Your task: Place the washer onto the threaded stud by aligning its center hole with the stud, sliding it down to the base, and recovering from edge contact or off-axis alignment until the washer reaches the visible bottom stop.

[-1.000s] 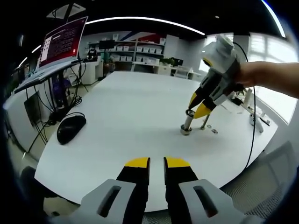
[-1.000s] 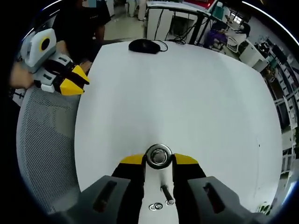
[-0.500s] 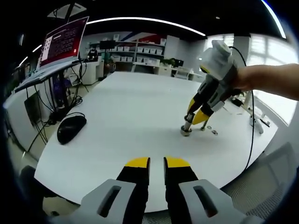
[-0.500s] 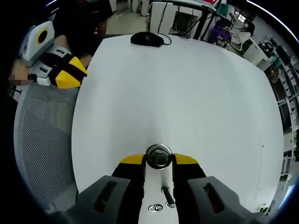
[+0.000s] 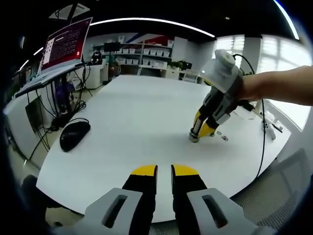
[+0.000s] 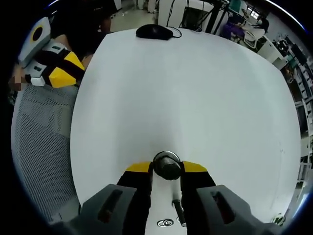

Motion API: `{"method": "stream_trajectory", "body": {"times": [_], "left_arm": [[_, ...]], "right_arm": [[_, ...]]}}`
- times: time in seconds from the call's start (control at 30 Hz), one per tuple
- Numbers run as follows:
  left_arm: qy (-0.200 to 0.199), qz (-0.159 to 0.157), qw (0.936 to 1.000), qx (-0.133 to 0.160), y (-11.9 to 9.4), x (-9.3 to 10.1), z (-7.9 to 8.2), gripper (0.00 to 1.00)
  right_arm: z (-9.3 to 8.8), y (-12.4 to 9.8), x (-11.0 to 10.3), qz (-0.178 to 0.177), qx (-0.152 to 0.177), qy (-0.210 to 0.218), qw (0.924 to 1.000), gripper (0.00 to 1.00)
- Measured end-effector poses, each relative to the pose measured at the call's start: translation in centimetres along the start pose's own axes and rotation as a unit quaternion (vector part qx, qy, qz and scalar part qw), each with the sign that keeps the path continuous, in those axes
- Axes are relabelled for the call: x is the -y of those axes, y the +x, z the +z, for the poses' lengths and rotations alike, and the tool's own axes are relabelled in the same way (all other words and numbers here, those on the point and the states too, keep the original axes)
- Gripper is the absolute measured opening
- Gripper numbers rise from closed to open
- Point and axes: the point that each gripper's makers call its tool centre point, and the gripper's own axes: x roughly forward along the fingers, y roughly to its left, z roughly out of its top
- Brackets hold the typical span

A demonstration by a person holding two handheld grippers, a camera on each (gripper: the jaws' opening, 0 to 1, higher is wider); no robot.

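Nowhere readable writing; right gripper [image 6: 167,168] fingers clamp washer [image 6: 167,164].

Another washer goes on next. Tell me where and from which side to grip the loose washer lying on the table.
Take the loose washer by its outer rim, on two opposite edges, coming straight down from above. It lies flat and thin on the table, so no side offers a face to pinch. Keep the jaws off the bolt lying close beside it.

Bright, even overhead light w/ window [image 5: 286,73] glare, soft shadows, sharp centre, strong fisheye bending at edges.
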Motion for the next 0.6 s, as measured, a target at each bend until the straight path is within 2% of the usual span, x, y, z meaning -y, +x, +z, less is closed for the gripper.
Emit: {"method": "stream_trajectory", "body": {"times": [0.3, 0.6], "left_arm": [[0.000, 0.000, 1.0000, -0.001, 0.0, -0.1, 0.0, 0.08], [0.002, 0.001, 1.0000, 0.000, 0.0, -0.1, 0.0, 0.08]], "right_arm": [[-0.4, 0.5, -0.2, 0.012, 0.004, 0.002, 0.9999, 0.25], [-0.6, -1.3, 0.2, -0.021, 0.040, 0.039, 0.9982, 0.33]]}}
